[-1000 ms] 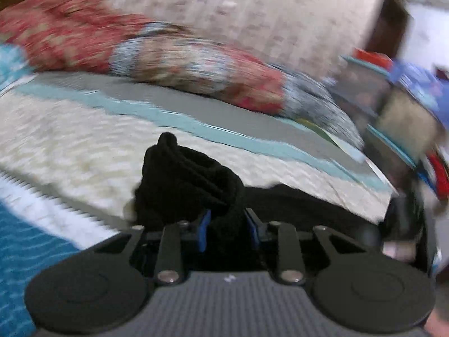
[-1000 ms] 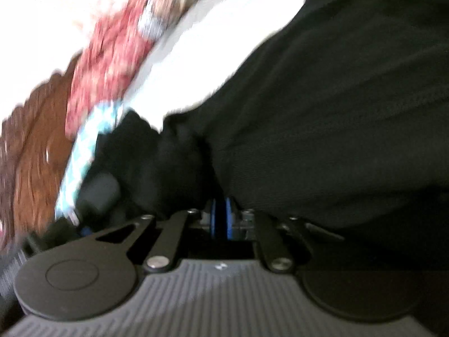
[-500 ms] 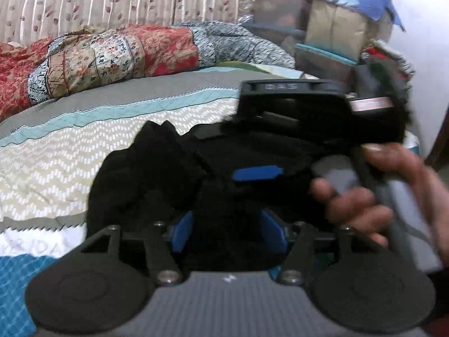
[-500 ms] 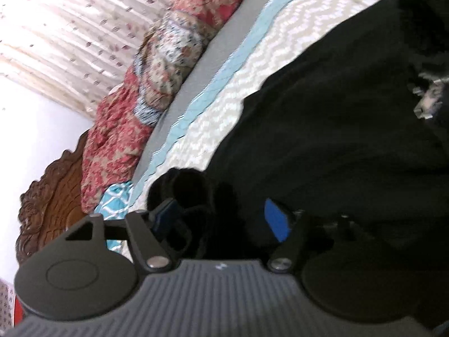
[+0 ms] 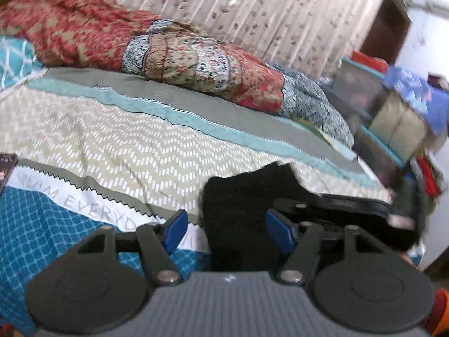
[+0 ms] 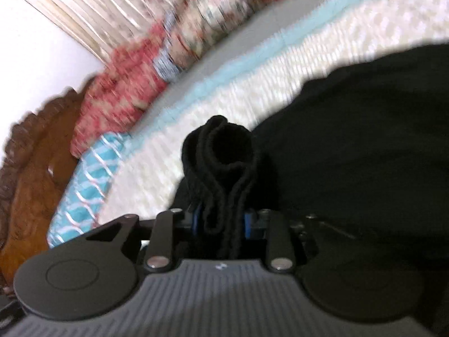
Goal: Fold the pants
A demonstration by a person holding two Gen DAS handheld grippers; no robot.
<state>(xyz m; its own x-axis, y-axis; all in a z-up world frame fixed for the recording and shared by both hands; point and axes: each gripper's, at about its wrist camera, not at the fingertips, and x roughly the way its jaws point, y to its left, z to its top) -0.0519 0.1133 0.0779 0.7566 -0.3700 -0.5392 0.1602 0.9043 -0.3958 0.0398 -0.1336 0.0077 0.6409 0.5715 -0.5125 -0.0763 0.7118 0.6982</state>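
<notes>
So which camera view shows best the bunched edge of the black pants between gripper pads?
The right wrist view. There the bunched fabric edge of the black pants stands between the closing blue pads of the right gripper. The left wrist view shows only a dark fold between the left gripper, whose jaws are opening clear of it.

Pants [image 5: 241,196] on bed [image 5: 118,146], quilt [image 5: 179,56] behind.

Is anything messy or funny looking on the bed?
Yes. The black pants are not flat: an edge is scrunched into a thick roll between the right gripper's closing jaws. The left gripper is opening, with black cloth between its blue pads but not pinched. The bedspread looks fine.
</notes>
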